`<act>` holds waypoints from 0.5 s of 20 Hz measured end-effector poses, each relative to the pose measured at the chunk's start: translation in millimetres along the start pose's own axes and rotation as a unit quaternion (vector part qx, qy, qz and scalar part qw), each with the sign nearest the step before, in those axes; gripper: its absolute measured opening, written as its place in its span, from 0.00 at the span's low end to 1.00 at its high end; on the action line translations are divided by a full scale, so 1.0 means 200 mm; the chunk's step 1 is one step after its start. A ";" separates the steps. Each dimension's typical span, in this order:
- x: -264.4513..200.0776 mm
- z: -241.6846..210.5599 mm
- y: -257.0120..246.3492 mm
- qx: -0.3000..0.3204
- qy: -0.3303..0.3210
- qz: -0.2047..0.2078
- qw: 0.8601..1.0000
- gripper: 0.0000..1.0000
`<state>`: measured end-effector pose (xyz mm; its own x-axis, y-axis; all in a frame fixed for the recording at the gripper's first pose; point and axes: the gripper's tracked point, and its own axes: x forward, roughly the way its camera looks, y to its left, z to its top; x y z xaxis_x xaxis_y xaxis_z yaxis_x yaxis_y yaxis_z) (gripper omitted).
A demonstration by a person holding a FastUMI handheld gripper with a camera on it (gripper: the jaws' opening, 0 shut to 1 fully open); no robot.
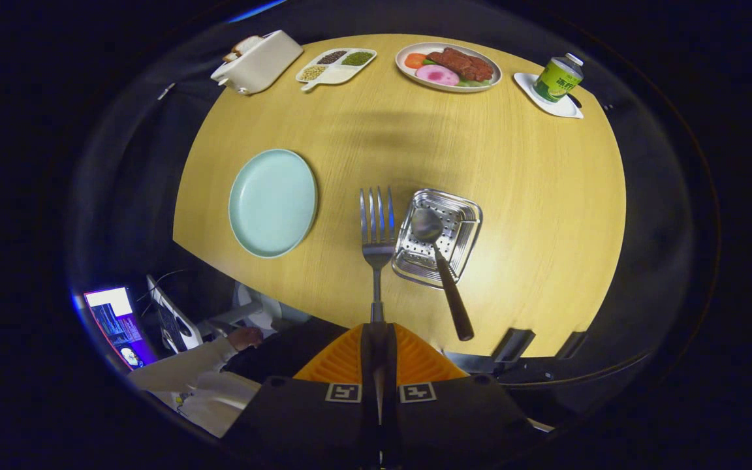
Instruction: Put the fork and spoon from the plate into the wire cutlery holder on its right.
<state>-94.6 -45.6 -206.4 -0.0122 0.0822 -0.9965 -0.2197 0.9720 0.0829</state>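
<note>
The fork (377,228) hangs over the table, tines pointing away from the gripper (376,336), its handle pinched between the two fingers, which press together on it. It sits just left of the wire cutlery holder (464,212), not yet over the opening. The spoon (441,267) is already in the holder, bowl down against the perforated bottom and dark handle leaning out over the near rim toward the table edge. The pale blue plate (273,202) lies bare, well to the left of the fork.

From where I stand the job looks half done: one piece home, the other lifted and close. The risk is in the last bit. The fork is held near the handle end, so a small loosening of the fingers could let it swing or slip out onto the wooden table (532,196). The spoon handle slants across the near side of the holder; if the fork comes in low from that side it may knock the handle, tip the spoon out, or nudge the light holder along the tabletop. Dropped tines-first from too high, it could bounce off the rim.

Farther off stand a plate of food (448,66), a divided dish (335,65), a white toaster (257,62) and a green can (559,78) on a coaster, all well clear of the work
</note>
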 end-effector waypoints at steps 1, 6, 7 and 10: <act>0.00 -0.01 -0.03 0.005 0.013 -0.002 1.000 0.06; 0.02 -0.05 -0.09 0.026 0.083 -0.002 0.996 0.06; 0.03 -0.06 -0.12 0.027 0.098 -0.008 0.995 0.06; 0.04 -0.06 -0.18 0.020 0.135 -0.027 0.990 0.06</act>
<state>-98.5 -82.0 -216.7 -0.2623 -0.0259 -0.9646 -0.1876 0.9819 0.0246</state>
